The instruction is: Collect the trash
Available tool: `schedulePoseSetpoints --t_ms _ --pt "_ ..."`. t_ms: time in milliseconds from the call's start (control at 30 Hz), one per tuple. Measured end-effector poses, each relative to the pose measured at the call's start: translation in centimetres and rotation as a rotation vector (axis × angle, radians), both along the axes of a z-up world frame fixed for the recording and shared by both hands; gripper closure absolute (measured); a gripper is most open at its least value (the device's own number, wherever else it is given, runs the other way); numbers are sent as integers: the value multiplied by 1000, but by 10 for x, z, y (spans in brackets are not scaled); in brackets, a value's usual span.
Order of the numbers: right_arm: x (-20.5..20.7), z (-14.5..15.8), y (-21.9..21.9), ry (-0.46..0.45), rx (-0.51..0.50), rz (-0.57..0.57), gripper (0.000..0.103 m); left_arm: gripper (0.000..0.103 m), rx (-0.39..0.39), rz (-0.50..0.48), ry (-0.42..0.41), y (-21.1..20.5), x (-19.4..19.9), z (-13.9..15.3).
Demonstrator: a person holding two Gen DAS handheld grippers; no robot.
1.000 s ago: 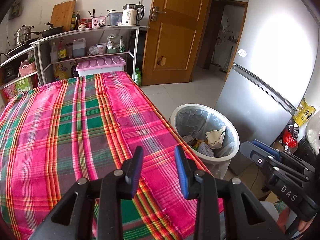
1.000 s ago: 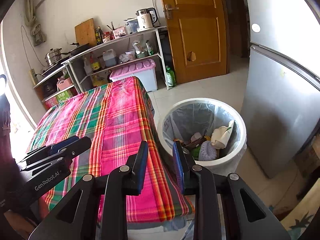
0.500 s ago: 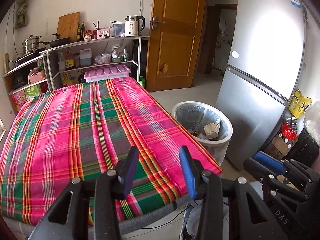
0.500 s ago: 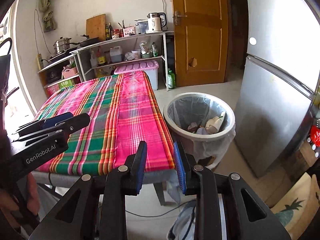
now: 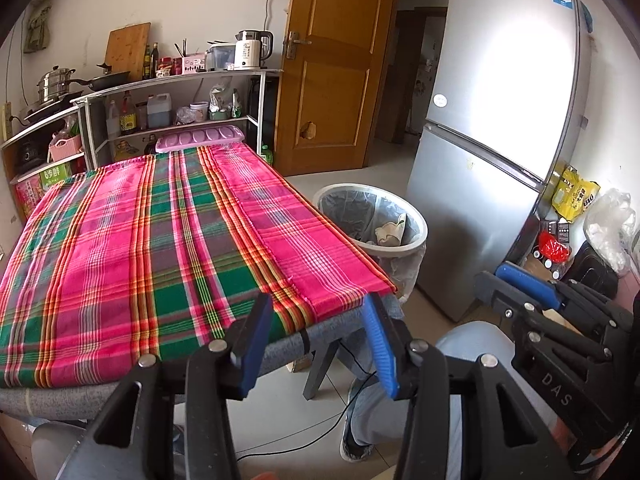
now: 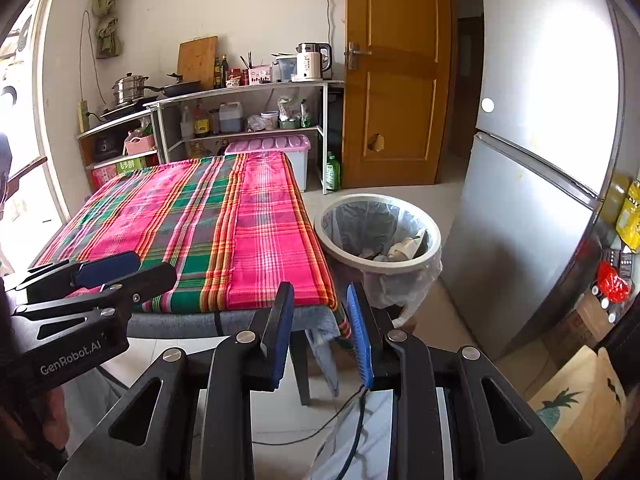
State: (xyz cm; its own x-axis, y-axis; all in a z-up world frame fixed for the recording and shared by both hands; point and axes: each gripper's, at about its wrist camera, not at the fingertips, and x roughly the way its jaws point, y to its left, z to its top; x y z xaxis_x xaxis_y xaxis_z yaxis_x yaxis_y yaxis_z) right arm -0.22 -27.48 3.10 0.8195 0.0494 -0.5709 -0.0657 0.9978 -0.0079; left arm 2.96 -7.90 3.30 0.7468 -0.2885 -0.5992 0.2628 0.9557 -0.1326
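A white trash bin [image 5: 416, 236] with a grey liner stands on the floor right of the table, also in the right wrist view [image 6: 434, 240]. Crumpled paper trash [image 5: 390, 232] lies inside it. My left gripper [image 5: 316, 312] is open and empty, held off the near edge of the table. My right gripper [image 6: 320, 304] is open and empty, near the table's front right corner. Each gripper shows in the other's view: the right one [image 5: 516, 284] at the right, the left one [image 6: 120, 272] at the left.
The table carries a pink and green plaid cloth [image 5: 160, 232]. A silver fridge [image 5: 500, 140] stands right of the bin. A kitchen shelf [image 5: 176, 112] and a wooden door [image 5: 332, 92] are behind. Bags [image 5: 572, 196] lie beside the fridge.
Both grippers have pulled back from over the table and bin to beyond the table's near edge. Both have opened a little wider.
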Motion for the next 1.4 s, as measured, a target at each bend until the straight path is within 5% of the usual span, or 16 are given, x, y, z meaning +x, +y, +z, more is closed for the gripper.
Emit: schedulePoseSetpoints --t_ms 1400 --pt "-16 6 -5 -9 8 1 74 54 11 56 8 8 -24 -2"
